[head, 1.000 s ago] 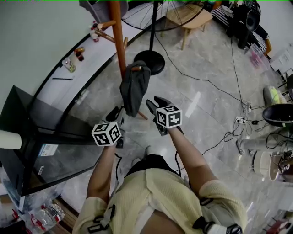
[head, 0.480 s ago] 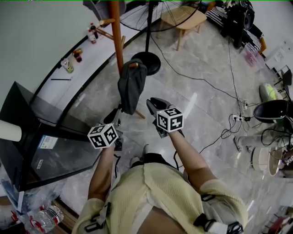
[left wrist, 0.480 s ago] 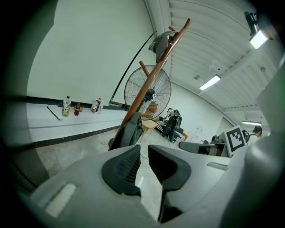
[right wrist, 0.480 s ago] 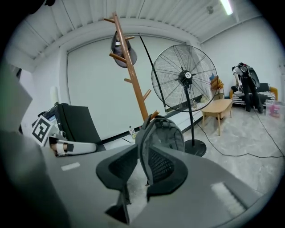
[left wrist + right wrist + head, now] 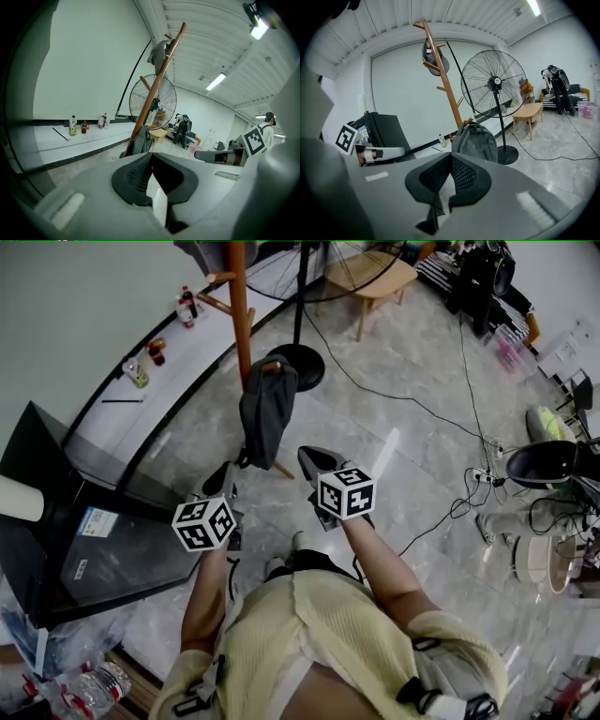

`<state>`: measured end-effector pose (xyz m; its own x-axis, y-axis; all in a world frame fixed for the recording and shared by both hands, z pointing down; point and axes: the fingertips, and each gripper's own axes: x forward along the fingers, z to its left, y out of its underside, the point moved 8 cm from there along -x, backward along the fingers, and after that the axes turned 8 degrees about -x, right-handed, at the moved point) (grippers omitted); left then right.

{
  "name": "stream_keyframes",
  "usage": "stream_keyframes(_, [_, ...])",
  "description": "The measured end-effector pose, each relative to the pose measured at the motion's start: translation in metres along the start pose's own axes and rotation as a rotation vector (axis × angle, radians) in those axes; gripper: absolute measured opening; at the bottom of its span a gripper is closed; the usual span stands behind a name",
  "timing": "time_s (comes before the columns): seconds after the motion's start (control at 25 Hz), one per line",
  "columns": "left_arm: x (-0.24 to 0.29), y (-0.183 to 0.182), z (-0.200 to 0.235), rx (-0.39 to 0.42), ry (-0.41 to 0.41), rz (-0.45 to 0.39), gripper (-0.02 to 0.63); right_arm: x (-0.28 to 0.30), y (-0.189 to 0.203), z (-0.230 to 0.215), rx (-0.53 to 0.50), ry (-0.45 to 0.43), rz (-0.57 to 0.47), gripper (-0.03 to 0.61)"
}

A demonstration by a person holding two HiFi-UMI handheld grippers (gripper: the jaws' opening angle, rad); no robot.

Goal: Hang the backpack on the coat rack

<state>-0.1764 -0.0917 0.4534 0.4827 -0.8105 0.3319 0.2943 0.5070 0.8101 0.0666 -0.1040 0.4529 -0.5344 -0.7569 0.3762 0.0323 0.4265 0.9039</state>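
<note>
The dark grey backpack [image 5: 267,413] hangs from a low peg of the wooden coat rack [image 5: 239,315]. It also shows in the right gripper view [image 5: 477,143] and, partly, in the left gripper view [image 5: 140,143]. My left gripper [image 5: 217,480] is just below and left of the backpack, apart from it, shut with nothing between its jaws. At the lower right of the bag, also clear of it, my right gripper [image 5: 314,461] is shut and empty. The pads meet in both gripper views [image 5: 151,155] [image 5: 451,157].
A standing fan [image 5: 298,352] is right behind the rack. A wooden stool [image 5: 370,277] stands farther back. A black cabinet [image 5: 84,540] is at the left. Cables [image 5: 450,418] run over the floor at the right. Bottles [image 5: 150,352] line the wall ledge.
Both grippers have drawn back from the backpack toward the person and their jaws have closed. The backpack stays hanging on the rack.
</note>
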Motion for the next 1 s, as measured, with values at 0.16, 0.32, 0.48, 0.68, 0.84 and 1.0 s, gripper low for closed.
stream_keyframes(0.16, [-0.007, 0.001, -0.004, 0.019, -0.009, 0.008, -0.003, -0.009, -0.002, 0.005, 0.012, 0.001, 0.001, 0.005])
stream_keyframes(0.32, [-0.016, 0.002, -0.006, 0.026, -0.013, 0.017, -0.003, -0.019, -0.006, 0.011, -0.011, 0.015, -0.005, 0.005])
stream_keyframes(0.48, [-0.025, -0.002, -0.005, 0.016, -0.019, 0.011, -0.003, -0.023, -0.011, 0.018, -0.035, 0.017, -0.017, 0.005])
stream_keyframes(0.68, [-0.026, -0.002, -0.001, 0.000, -0.023, 0.004, -0.003, -0.019, -0.011, 0.019, -0.030, 0.017, -0.012, 0.005])
stream_keyframes(0.84, [-0.025, -0.001, 0.005, -0.073, 0.004, -0.004, -0.003, -0.016, -0.012, 0.017, -0.014, 0.022, 0.002, 0.005])
stream_keyframes(1.0, [-0.021, -0.001, 0.004, -0.079, 0.018, 0.006, -0.003, -0.012, -0.013, 0.013, -0.008, 0.022, 0.010, 0.005])
